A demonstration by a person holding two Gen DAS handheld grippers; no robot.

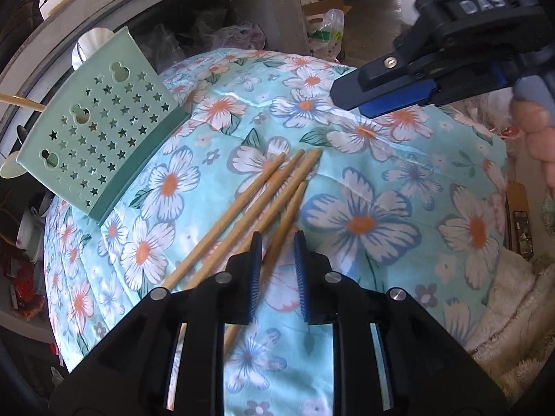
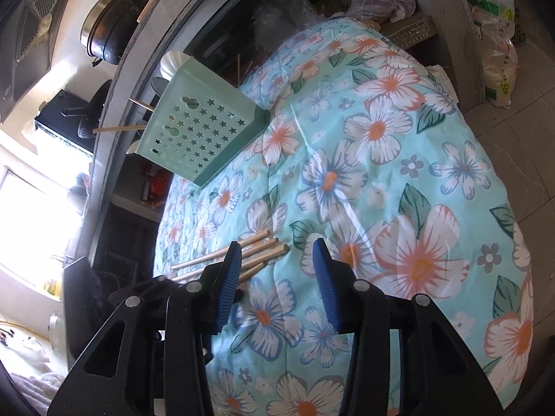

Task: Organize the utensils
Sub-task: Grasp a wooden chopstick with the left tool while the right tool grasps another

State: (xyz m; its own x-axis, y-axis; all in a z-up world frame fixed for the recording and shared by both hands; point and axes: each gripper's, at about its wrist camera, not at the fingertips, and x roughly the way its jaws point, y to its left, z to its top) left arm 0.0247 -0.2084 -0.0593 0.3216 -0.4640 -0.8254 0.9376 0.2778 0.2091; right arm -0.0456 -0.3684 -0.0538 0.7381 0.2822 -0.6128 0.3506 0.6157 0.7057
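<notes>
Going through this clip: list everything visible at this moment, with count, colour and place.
chopsticks: four, pale wood, lying loose side by side on the cloth, directly ahead of the left gripper.
utensil holder: one, mint green, star-shaped cut-outs, at the cloth's far left edge; at least two more wooden sticks poke out behind it.
floral cloth: one, turquoise with white and orange flowers, covering the work surface.
pot: one, dark with a metal rim, on the counter beyond the holder.
plastic bags: several, clear or white, on the floor at far right.
left gripper: black with blue pads, jaws open above one chopstick.
right gripper: black with blue pads, jaws open, empty, beside the chopstick tips.
</notes>
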